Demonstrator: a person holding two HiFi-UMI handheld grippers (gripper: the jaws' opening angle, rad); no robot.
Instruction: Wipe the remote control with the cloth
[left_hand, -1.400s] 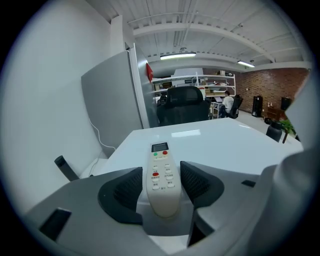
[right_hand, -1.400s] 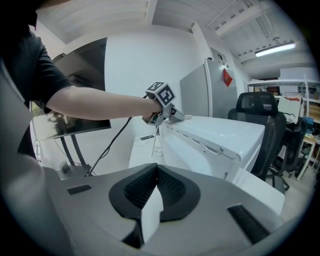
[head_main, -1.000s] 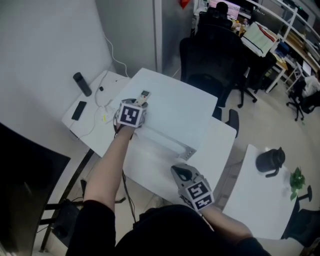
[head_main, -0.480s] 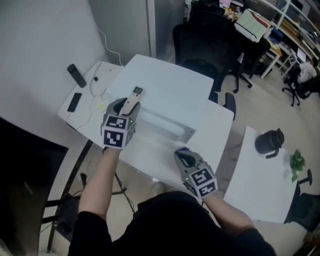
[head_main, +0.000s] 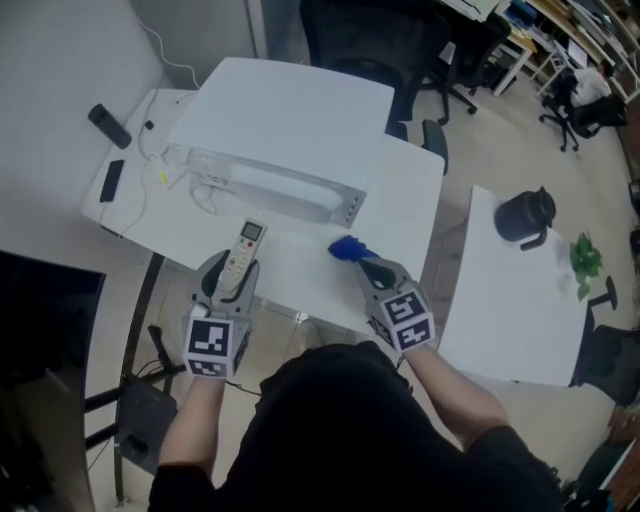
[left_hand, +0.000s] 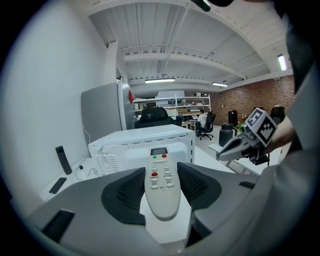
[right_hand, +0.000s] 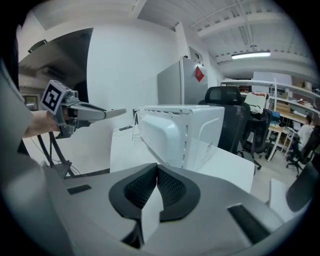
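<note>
A white remote control (head_main: 244, 248) with red and green buttons is held in my left gripper (head_main: 230, 276) over the near part of the white table (head_main: 300, 292). In the left gripper view the remote control (left_hand: 161, 180) lies lengthwise between the two dark pads, which press on its sides, so the left gripper (left_hand: 162, 196) is shut on it. A blue cloth (head_main: 346, 247) bunches at the tip of my right gripper (head_main: 362, 262), to the remote's right. In the right gripper view the right gripper (right_hand: 154, 192) has its pads together on a thin pale fold.
A white box-shaped appliance (head_main: 290, 110) fills the back of the table. Left of it lie cables (head_main: 200, 188), a flat black device (head_main: 111, 180) and a black cylinder (head_main: 108, 125). A black kettle (head_main: 525, 215) and a plant (head_main: 583, 260) stand on a table to the right. Office chairs (head_main: 350, 30) stand behind.
My left gripper has drawn the remote back from beside the appliance to the near edge of the table. The right gripper has shifted forward, and the blue cloth now shows at its tip.
</note>
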